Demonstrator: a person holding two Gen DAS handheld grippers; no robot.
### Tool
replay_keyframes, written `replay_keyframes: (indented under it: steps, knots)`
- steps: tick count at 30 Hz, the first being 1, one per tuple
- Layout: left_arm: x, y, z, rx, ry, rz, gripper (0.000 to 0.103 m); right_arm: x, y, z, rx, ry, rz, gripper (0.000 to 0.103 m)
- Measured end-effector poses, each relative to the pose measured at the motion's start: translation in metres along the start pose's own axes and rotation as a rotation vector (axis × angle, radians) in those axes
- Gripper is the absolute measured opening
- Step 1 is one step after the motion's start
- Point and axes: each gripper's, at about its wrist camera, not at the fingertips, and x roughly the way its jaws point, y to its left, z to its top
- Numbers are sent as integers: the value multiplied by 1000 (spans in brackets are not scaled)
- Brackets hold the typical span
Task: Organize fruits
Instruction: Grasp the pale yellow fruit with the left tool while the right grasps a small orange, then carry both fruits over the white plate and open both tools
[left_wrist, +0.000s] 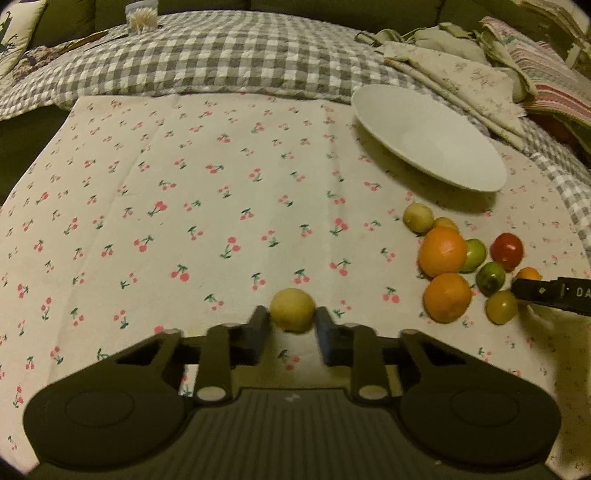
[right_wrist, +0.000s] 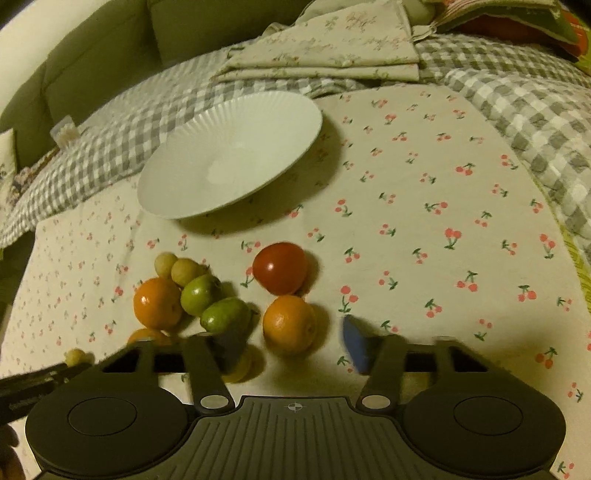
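Note:
In the left wrist view my left gripper has its fingers on either side of a small yellow fruit on the cherry-print cloth, touching or nearly touching it. A white plate sits far right, empty. A pile of fruit lies below it: two oranges, green fruits, a red tomato. In the right wrist view my right gripper is open around a small orange, with the red tomato just beyond and green fruits to its left. The plate lies farther back.
A grey checked quilt lies under the cherry-print cloth. Folded fabrics are stacked at the back right. The right gripper's finger shows at the right edge of the left wrist view.

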Motion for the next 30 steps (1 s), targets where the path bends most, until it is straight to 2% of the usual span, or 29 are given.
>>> replay_keyframes:
  steps: [17, 20, 30]
  knots:
    - [-11, -7, 9, 0, -46, -57, 25, -16, -2, 6, 21, -45, 7, 29]
    - [-13, -15, 14, 31, -71, -53, 25, -19, -3, 10, 25, -55, 10, 29]
    - [-18, -44, 44, 169, -186, -114, 25, -22, -4, 29, 25, -110, 29, 29]
